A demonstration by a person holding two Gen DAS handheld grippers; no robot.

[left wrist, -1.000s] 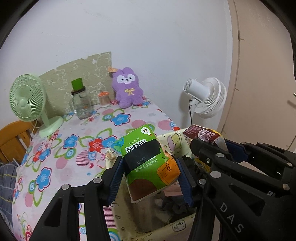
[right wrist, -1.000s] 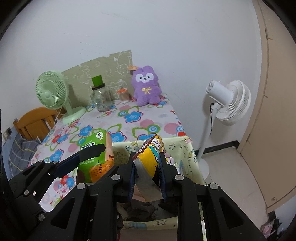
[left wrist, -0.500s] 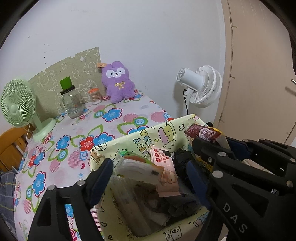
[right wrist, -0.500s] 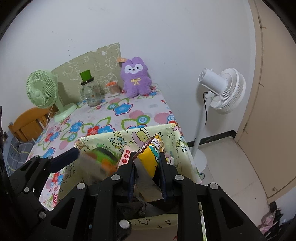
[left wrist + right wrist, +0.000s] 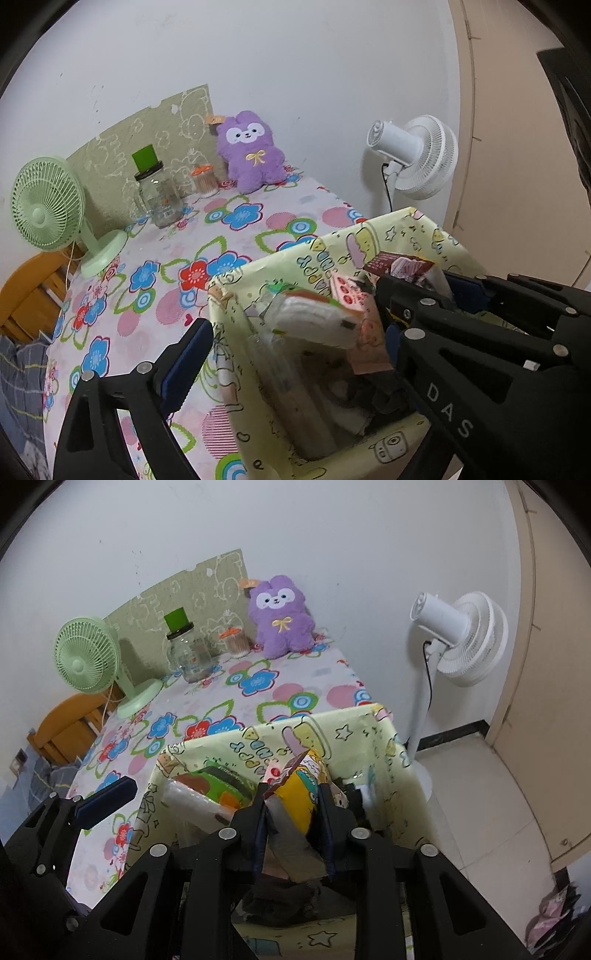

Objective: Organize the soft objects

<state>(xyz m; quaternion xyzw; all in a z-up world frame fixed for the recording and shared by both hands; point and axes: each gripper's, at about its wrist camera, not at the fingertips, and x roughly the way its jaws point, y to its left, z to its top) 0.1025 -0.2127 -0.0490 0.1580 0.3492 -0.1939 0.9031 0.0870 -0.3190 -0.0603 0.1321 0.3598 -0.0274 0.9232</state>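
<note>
Floral tablecloth (image 5: 236,229) fills the left and centre of both views. Yellow cartoon-print storage bin (image 5: 354,734) sits at lower centre against its near edge. White standing fan (image 5: 458,635) at the right, green desk fan (image 5: 48,206) at the left. Purple plush (image 5: 251,155) upright at upper centre against the wall, beside a glass jar (image 5: 157,195).

Left gripper (image 5: 291,354), lower frame, jaws opening wide over the bin, nothing between the pads; green tissue pack (image 5: 221,786) lies inside the bin. Right gripper (image 5: 293,823), jaws just opening, pads on a yellow snack bag (image 5: 301,794) above the bin.
</note>
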